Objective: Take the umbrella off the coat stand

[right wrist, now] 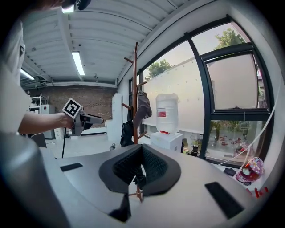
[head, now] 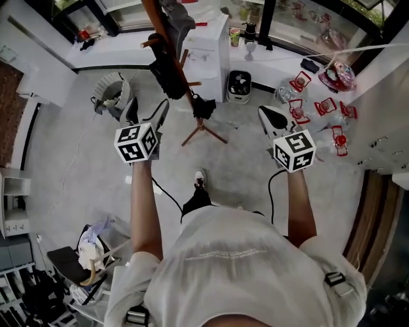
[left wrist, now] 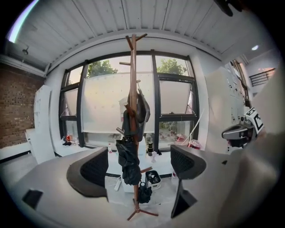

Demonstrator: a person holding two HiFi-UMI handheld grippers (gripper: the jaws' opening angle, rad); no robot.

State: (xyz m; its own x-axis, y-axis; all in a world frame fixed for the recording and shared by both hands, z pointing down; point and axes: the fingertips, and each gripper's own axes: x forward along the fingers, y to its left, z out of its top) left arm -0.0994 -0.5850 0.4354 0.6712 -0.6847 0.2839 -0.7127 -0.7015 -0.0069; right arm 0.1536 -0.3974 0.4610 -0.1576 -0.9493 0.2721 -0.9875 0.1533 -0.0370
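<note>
A folded black umbrella (head: 167, 71) hangs from a peg of the brown wooden coat stand (head: 192, 105), below a grey cap (head: 180, 16). A small black bag (head: 203, 107) hangs lower, near the stand's feet. My left gripper (head: 147, 114) is open and short of the stand. In the left gripper view the umbrella (left wrist: 129, 159) shows between its spread jaws, well beyond them. My right gripper (head: 273, 119) is off to the right with its jaws shut and empty. The right gripper view has the stand (right wrist: 135, 89) and umbrella (right wrist: 127, 133) beyond its shut jaws.
A white water dispenser (head: 209, 51) stands just behind the stand, with a small white crate (head: 239, 86) beside it. A grey bin (head: 112, 92) sits at the left. Red-framed items (head: 326, 107) litter the floor at the right. A chair with clothes (head: 89, 255) is at the bottom left.
</note>
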